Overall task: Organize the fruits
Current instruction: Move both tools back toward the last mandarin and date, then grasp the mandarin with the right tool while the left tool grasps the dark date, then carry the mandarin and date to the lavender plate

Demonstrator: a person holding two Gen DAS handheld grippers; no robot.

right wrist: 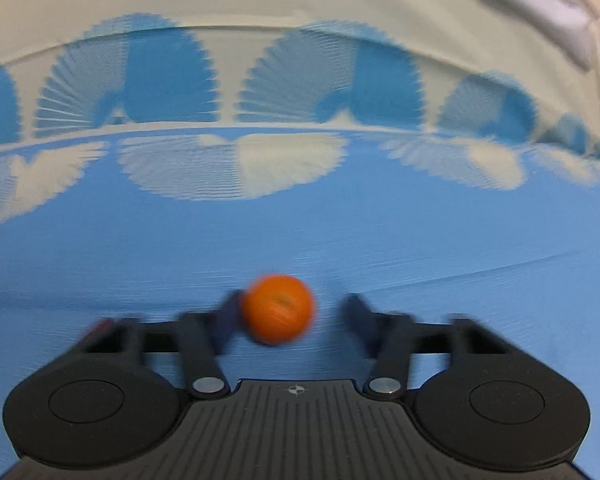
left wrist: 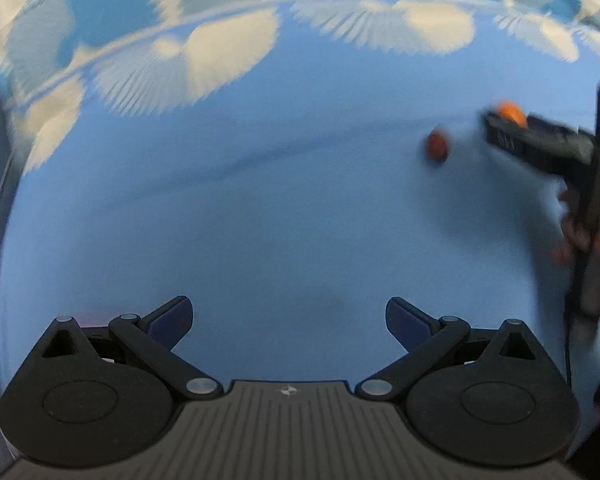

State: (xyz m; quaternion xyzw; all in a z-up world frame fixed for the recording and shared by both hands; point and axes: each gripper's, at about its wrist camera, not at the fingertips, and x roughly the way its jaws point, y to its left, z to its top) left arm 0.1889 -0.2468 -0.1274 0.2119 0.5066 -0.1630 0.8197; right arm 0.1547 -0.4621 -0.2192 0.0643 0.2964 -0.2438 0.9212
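An orange fruit [right wrist: 278, 309] lies on the blue cloth between the fingers of my right gripper [right wrist: 292, 306]. The left finger [right wrist: 230, 314] is against the fruit, while a gap of cloth shows between it and the right finger [right wrist: 356, 314], so the jaws are open around it. In the left wrist view the same orange [left wrist: 510, 110] peeks out behind the right gripper [left wrist: 496, 126], blurred at the far right. A darker red-orange fruit [left wrist: 438, 146] sits alone just left of it. My left gripper [left wrist: 288, 316] hangs open over bare cloth with nothing between its fingers.
The blue cloth [left wrist: 260, 200] covers the surface, with a border of white fan shapes [right wrist: 236, 164] along the far side and a cream wall of fabric behind. A hand [left wrist: 596, 240] holds the right gripper at the right edge.
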